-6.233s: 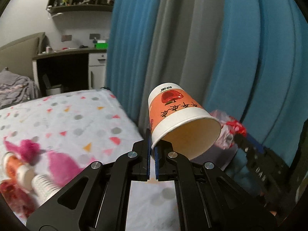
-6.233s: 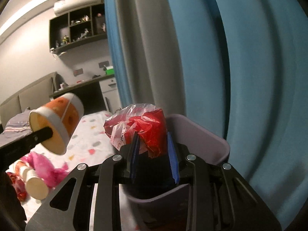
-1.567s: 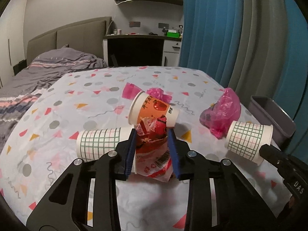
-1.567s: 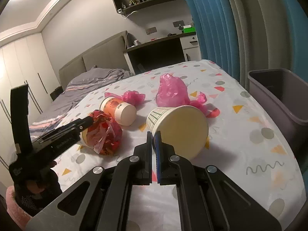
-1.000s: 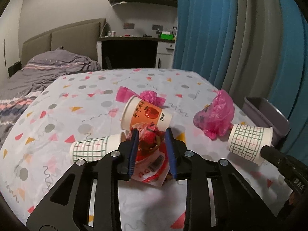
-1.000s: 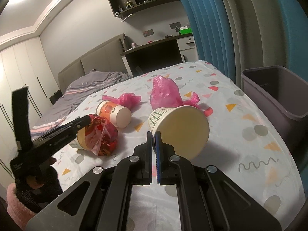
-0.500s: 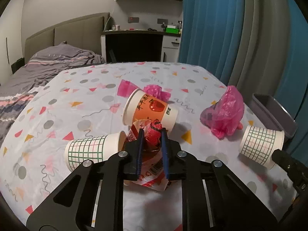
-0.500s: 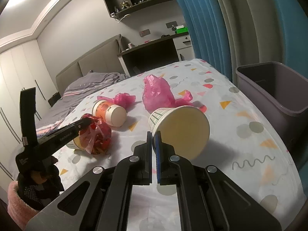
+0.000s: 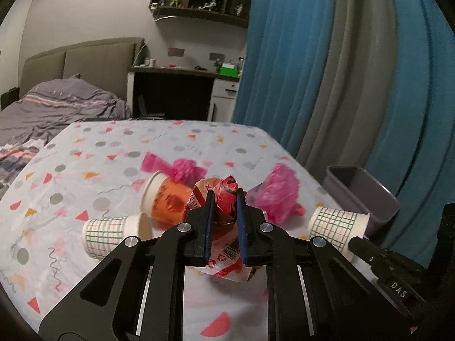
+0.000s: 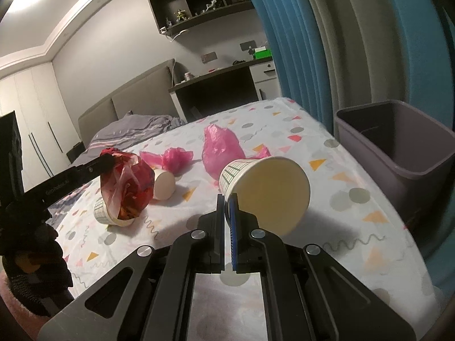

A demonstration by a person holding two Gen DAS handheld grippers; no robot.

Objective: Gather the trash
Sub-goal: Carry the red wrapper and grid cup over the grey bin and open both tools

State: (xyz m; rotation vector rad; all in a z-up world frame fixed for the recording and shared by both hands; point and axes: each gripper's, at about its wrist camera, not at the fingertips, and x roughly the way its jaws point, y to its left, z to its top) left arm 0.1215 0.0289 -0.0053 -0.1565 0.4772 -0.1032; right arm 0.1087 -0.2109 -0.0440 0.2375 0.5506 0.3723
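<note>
Taking the grey bin [image 10: 403,153] at the table's curtain-side edge as the landmark, the right gripper [image 10: 226,199] is the nearer of the two. Its jaws are clenched on the rim of a grid-print paper cup [image 10: 264,187], which hangs clear of the tablecloth [image 10: 335,221], its mouth toward the camera and its long axis pointing away and a little left. The bin lies to the right of that cup and slightly beyond it, close by, so the coming move looks like a short carry rightward over the bin's rim.

Farther from the bin, across the table, the left gripper [image 9: 224,199] has just been closing and now pinches a crumpled red plastic bag [image 9: 224,196], lifted off the cloth. From this claw the bin [image 9: 361,196] sits well to the right, past a pink bag [image 9: 281,196]. Still lying near the left gripper are a second grid cup [image 9: 111,234] and an orange cup [image 9: 167,201], both on their sides.
</note>
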